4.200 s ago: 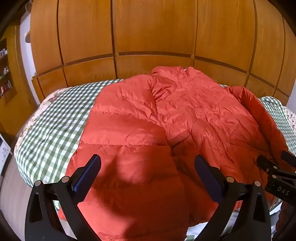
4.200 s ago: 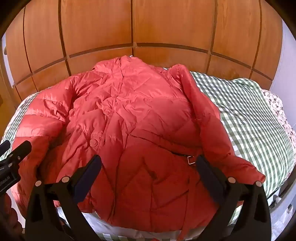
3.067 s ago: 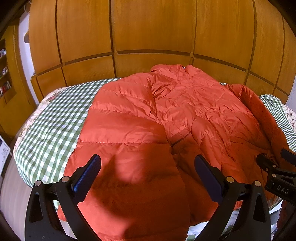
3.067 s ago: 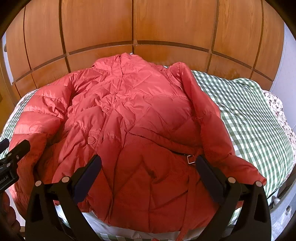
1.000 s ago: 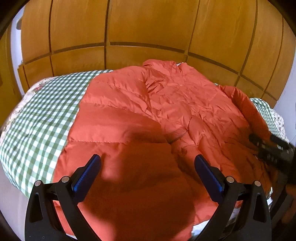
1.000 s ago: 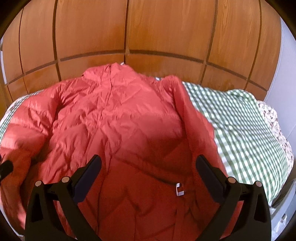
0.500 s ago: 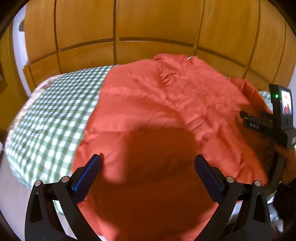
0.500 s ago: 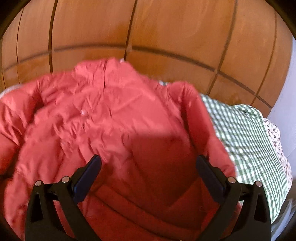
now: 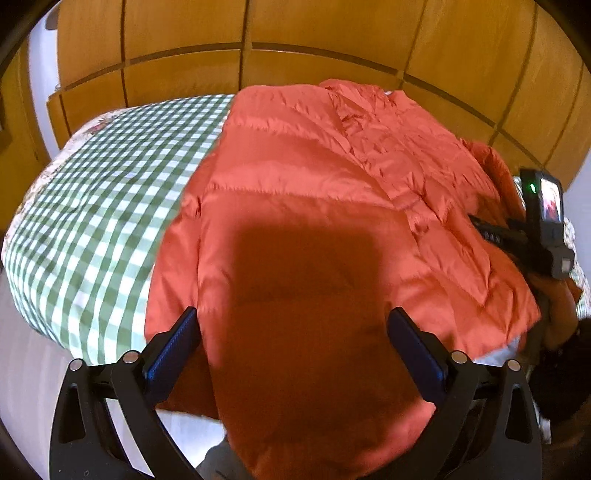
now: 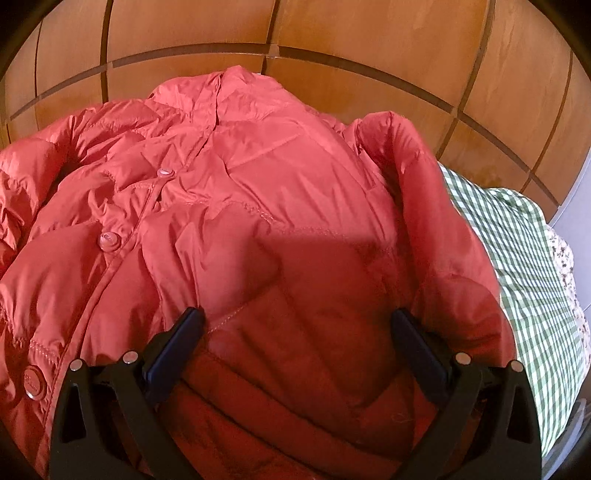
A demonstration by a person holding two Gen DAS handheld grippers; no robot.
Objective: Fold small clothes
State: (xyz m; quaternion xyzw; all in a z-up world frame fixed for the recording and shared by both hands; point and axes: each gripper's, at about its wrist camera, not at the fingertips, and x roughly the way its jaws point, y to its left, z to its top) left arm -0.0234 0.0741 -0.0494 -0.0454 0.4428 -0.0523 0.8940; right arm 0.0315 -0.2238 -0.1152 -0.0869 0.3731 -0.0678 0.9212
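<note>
Right under my right gripper (image 10: 295,332), jaws spread and holding nothing, lies the red jacket (image 10: 258,206), its right sleeve (image 10: 436,221) just beside that gripper. My left gripper (image 9: 291,343), also spread empty, hangs over the hem. Collar points away toward the wooden wardrobe (image 10: 332,29), across the checked bedspread (image 9: 103,206).

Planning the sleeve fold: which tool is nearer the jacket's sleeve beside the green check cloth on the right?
Right. The right tool hovers open next to that sleeve; the left tool is open over the jacket's opposite side.
</note>
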